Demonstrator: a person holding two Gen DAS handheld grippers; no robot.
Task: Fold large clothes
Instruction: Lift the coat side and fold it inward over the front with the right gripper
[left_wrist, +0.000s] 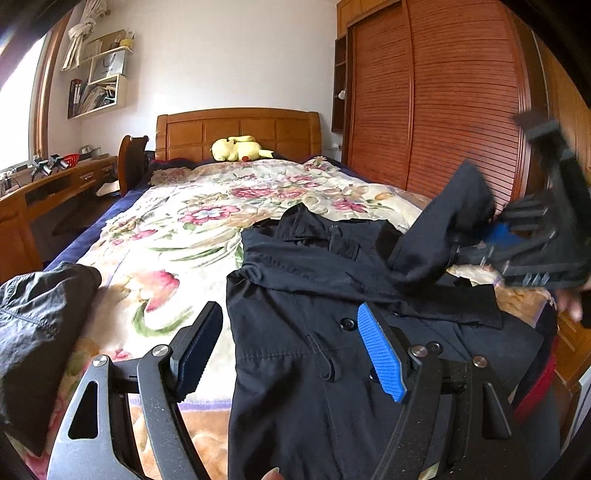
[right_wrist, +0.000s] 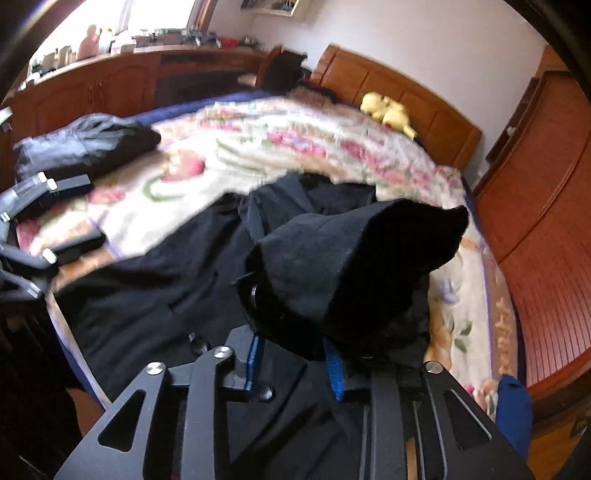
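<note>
Blue-padded fingers of my left gripper stand wide apart, nothing between them, above the dark navy coat spread on the bed's floral blanket. My right gripper has a coat sleeve between its part-open fingers; whether they press it I cannot tell.

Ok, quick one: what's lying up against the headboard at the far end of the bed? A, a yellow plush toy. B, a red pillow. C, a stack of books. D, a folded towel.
A: a yellow plush toy lies against the wooden headboard, beyond the floral blanket.
</note>
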